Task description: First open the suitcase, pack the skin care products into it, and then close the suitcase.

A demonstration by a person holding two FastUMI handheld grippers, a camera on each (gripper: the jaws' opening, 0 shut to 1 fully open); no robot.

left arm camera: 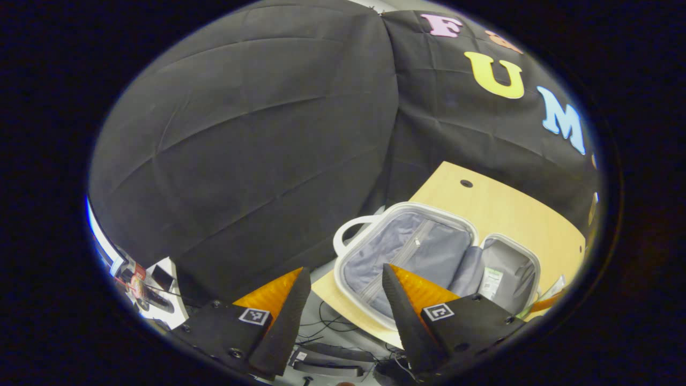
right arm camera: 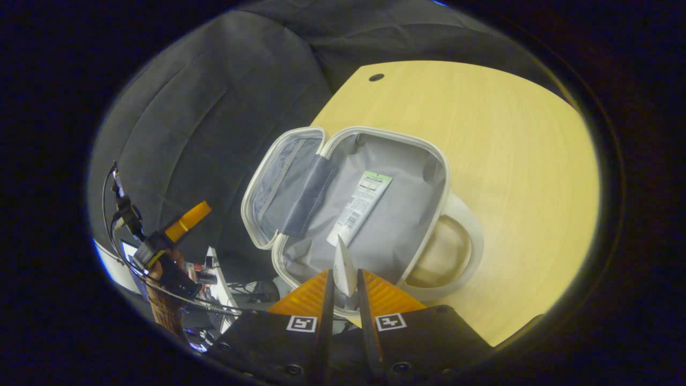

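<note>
Finding the white grey-lined suitcase (right arm camera: 375, 214) open with one white tube (right arm camera: 360, 206) inside at 12 o'clock, we judge packing underway: right tongs (right arm camera: 343, 292) pinch a second white tube (right arm camera: 344, 268); left tongs (left arm camera: 345, 292) spread, empty; closing remains.

Open suitcase (right arm camera: 375, 214) on wooden table (right arm camera: 509, 161)

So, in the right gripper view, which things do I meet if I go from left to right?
The left gripper in a hand → the suitcase's open lid → a tube lying inside the suitcase → the suitcase handle → bare table.
</note>
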